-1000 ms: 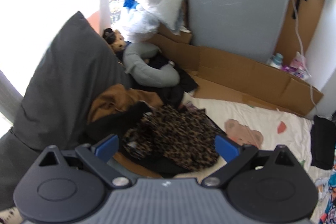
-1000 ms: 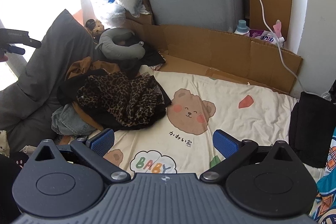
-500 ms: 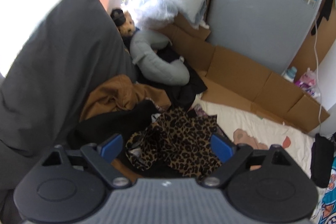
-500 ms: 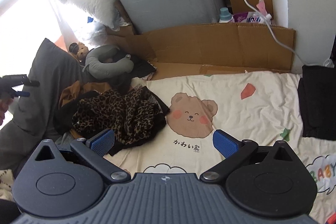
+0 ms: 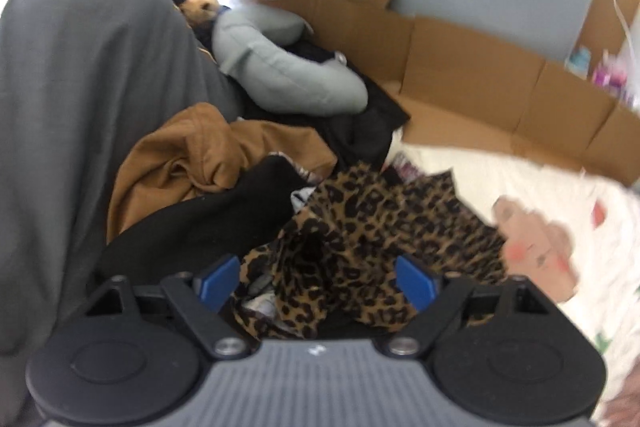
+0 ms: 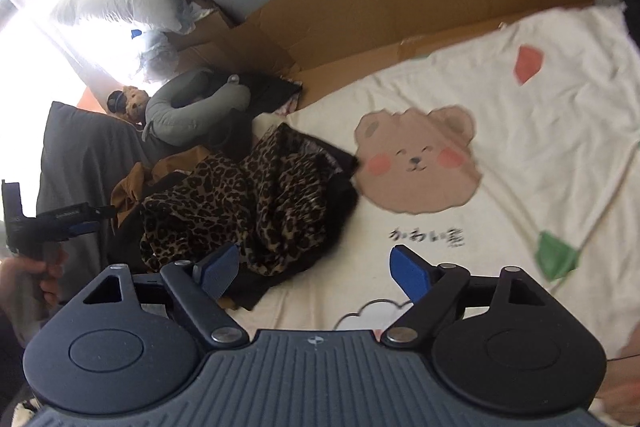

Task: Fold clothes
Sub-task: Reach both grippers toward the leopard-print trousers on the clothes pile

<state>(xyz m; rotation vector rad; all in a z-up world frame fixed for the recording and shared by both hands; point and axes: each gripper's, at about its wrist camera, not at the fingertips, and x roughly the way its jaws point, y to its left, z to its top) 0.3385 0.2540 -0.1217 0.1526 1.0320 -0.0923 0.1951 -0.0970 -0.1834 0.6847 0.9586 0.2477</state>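
While both my grippers gape wide with nothing held, left gripper hovers over the leopard-print garment, which tops the clothes pile at ten o'clock from my right gripper on the bear-print sheet.

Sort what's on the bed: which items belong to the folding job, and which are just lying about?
Job: leopard-print garment, brown garment, black garment, left gripper, right gripper.

Lying about: grey neck pillow, dark grey pillow, cardboard, stuffed toy.
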